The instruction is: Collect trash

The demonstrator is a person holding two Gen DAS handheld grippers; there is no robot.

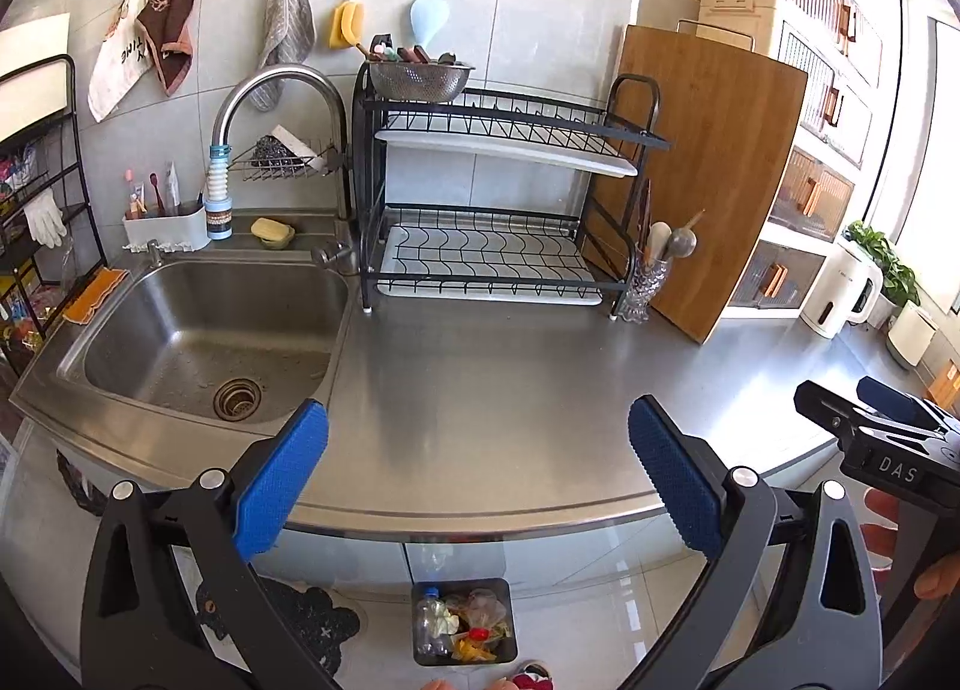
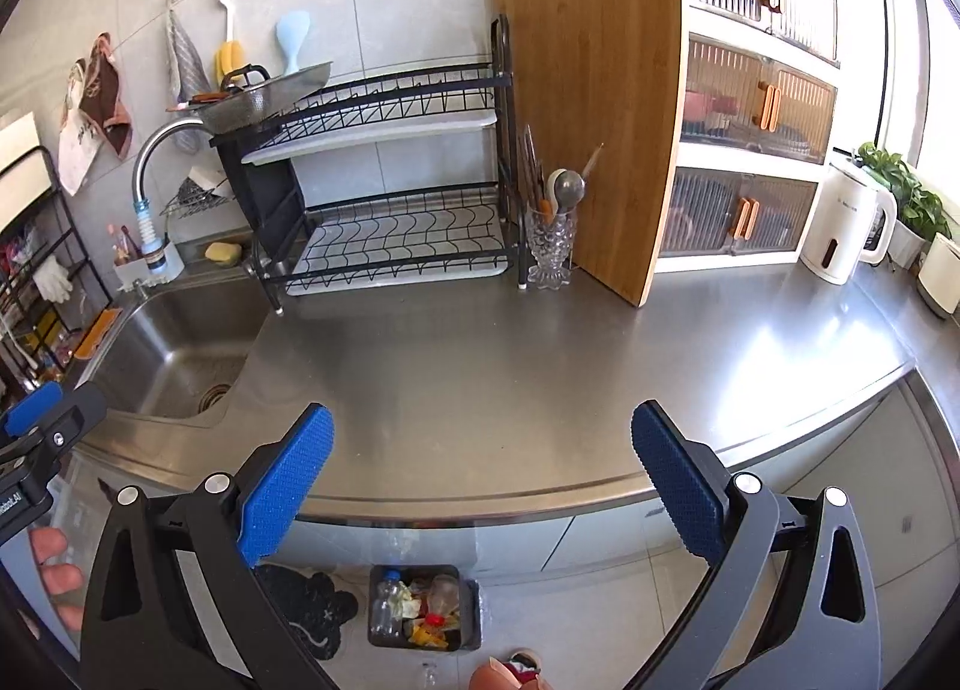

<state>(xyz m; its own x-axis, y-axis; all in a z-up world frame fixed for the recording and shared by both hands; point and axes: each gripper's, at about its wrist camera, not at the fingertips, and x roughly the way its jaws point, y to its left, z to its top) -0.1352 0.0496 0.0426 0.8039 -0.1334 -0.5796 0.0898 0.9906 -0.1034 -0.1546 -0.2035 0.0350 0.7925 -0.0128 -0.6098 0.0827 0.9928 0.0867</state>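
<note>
Both your left gripper (image 1: 478, 474) and right gripper (image 2: 482, 477) hang spread wide and empty above the bare steel counter (image 1: 492, 390); scan for leftovers before approaching the near floor bin (image 1: 463, 621).

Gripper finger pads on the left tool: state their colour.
Bright blue with a fine dotted texture, on black arms; the pads show best in the left wrist view.

I'm looking at a grey tiled wall (image 1: 540, 0) behind a steel counter (image 1: 510, 390) with a sink (image 1: 198, 330) at its left end. A window (image 2: 936, 60) on the right throws bright daylight across the pale floor tiles (image 2: 600, 618).
</note>
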